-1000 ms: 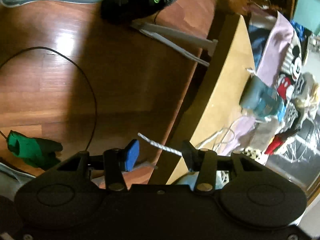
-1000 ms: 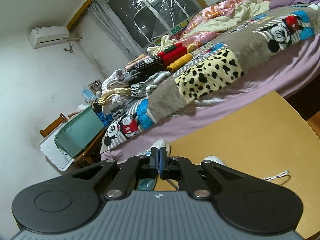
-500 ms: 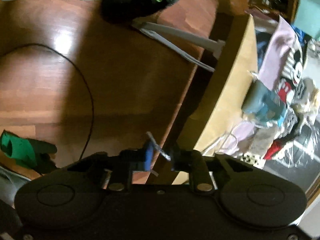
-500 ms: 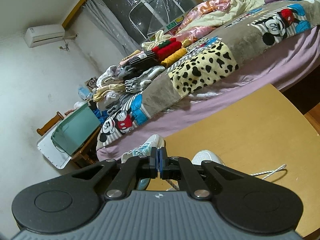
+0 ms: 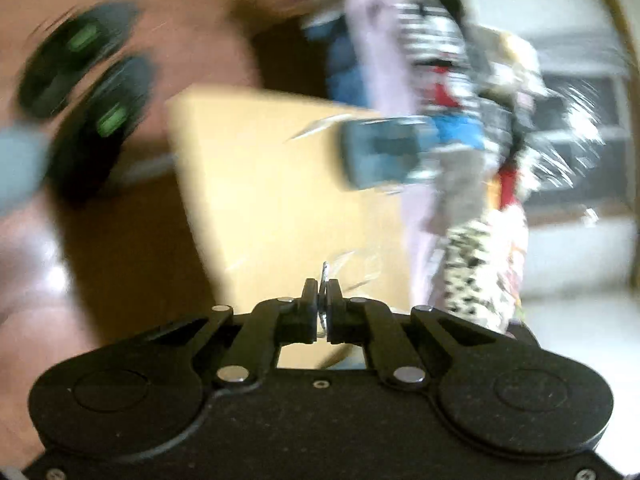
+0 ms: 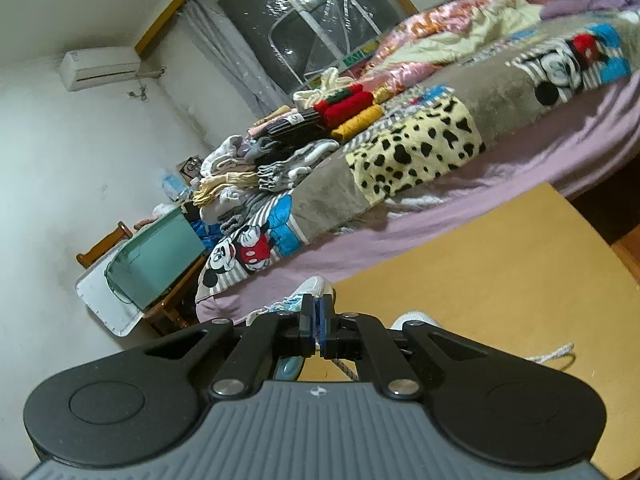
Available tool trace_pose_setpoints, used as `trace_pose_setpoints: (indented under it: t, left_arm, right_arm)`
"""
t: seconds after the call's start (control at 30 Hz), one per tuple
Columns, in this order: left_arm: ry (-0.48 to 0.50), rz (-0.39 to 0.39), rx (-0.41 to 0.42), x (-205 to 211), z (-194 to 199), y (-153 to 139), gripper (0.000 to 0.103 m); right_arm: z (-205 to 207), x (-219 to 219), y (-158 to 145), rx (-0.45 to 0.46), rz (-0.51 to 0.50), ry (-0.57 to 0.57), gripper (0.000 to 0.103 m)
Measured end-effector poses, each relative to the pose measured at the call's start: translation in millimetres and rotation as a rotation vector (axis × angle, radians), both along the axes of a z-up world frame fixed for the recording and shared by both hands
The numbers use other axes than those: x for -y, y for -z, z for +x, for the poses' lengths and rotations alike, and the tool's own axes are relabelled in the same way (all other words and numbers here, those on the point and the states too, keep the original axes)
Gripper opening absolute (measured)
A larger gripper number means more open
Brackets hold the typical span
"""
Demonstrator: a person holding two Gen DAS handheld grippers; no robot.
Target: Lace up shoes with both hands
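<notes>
The left wrist view is heavily blurred. My left gripper (image 5: pixel 324 294) has its jaws closing tight on the white shoelace end (image 5: pixel 324 271), which pokes up from between the pads. Beyond it a blue-grey shoe (image 5: pixel 384 152) lies on the yellow table (image 5: pixel 256 184). My right gripper (image 6: pixel 319 320) is shut on a speckled shoelace (image 6: pixel 346 369) that runs down under its fingers. Just behind its fingertips sits a white and teal shoe (image 6: pixel 316 286). A second white shoe toe (image 6: pixel 412 317) shows to the right, with a loose lace end (image 6: pixel 556 356) on the table (image 6: pixel 500 272).
A bed with a patchwork blanket (image 6: pixel 420 152) and stacked socks (image 6: pixel 280 160) borders the table's far side. Two black shoes with green marks (image 5: pixel 88 92) lie on the wooden floor to the left. A teal box (image 6: pixel 160 260) stands on a chair at the bed's end.
My left gripper closed on the lace end, then rose and rolled, so its view swung from the floor to the table and bed. The right gripper stayed still and shut.
</notes>
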State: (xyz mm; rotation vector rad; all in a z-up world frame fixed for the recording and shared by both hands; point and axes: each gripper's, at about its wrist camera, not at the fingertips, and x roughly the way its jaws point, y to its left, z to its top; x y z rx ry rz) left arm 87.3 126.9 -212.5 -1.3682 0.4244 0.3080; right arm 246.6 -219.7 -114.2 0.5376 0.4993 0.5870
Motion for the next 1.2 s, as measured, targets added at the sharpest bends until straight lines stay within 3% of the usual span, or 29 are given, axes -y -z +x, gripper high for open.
trace_pose_setpoints:
  t: [0.13,0.3,0.37,0.53,0.73,0.87,1.2]
  left_arm:
    - [0.076,0.15,0.086,-12.5,35.1,-47.1,0.002]
    - [0.213,0.472,0.145,-6.0,75.8,-120.1,0.002]
    - [0.278,0.591,0.162,1.6,89.7,-138.9,0.002]
    - [0.374,0.751,0.217,13.8,118.5,-163.9,0.002]
    - [0.38,0.855,0.343,16.0,136.0,-213.6,0.001]
    - [0.39,0.892,0.473,23.6,149.6,-252.3,0.001]
    - [0.465,0.976,0.728,49.2,163.2,-333.5,0.001]
  right_arm:
    - [-1.6,2.7,-9.2,0.044,-0.013,0.0,0.004]
    - [2.6,7.5,-20.8,0.085,-0.006,0.003,0.004]
    - [3.8,6.9,-24.5,0.108,-0.019,-0.004,0.004]
    - [11.8,4.7,-29.5,0.145,-0.033,-0.029,0.004]
    - [17.8,17.4,-51.4,0.222,-0.028,0.012,0.004]
    - [18.4,36.5,-73.9,0.29,-0.011,0.056,0.004]
    - [24.5,73.2,-155.6,0.415,0.112,0.149,0.004]
